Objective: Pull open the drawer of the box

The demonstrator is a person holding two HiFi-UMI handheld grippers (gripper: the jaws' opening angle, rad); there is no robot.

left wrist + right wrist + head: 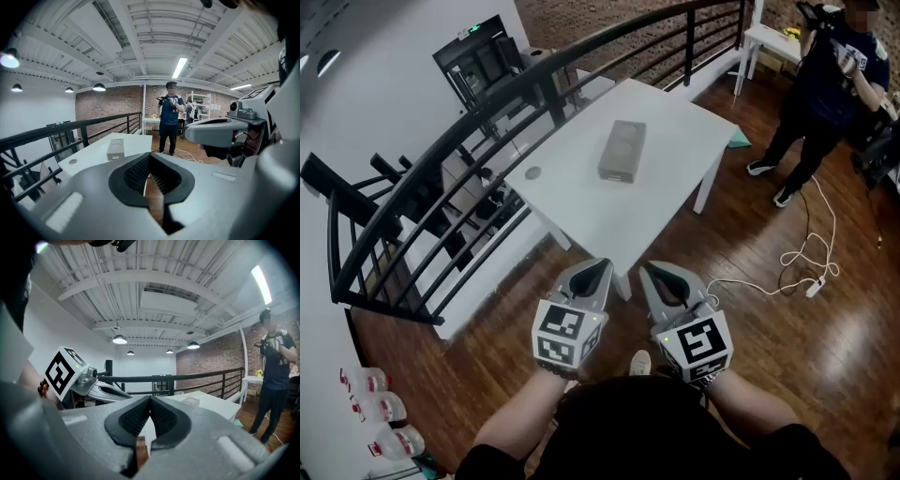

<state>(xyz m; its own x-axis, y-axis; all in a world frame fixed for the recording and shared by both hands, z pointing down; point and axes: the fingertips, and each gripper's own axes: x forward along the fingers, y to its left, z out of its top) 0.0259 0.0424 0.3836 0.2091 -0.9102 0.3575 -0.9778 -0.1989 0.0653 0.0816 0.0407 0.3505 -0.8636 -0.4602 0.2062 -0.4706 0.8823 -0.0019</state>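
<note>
A small grey box [622, 149] lies on the white table [581, 202], well ahead of me; it also shows in the left gripper view as the box [116, 148]. My left gripper [598, 266] and right gripper [652, 269] hang side by side in the air in front of the table's near corner, far short of the box. Both are shut with nothing between the pads. In the left gripper view the left gripper [150, 155] has its tips meeting; the right gripper [150, 399] looks the same in its own view.
A black railing [441, 150] runs along the table's left side. A person [825, 84] stands at the far right beside a white side table [773, 42]. A white cable [802, 262] lies on the wooden floor. Plastic bottles [380, 408] sit at bottom left.
</note>
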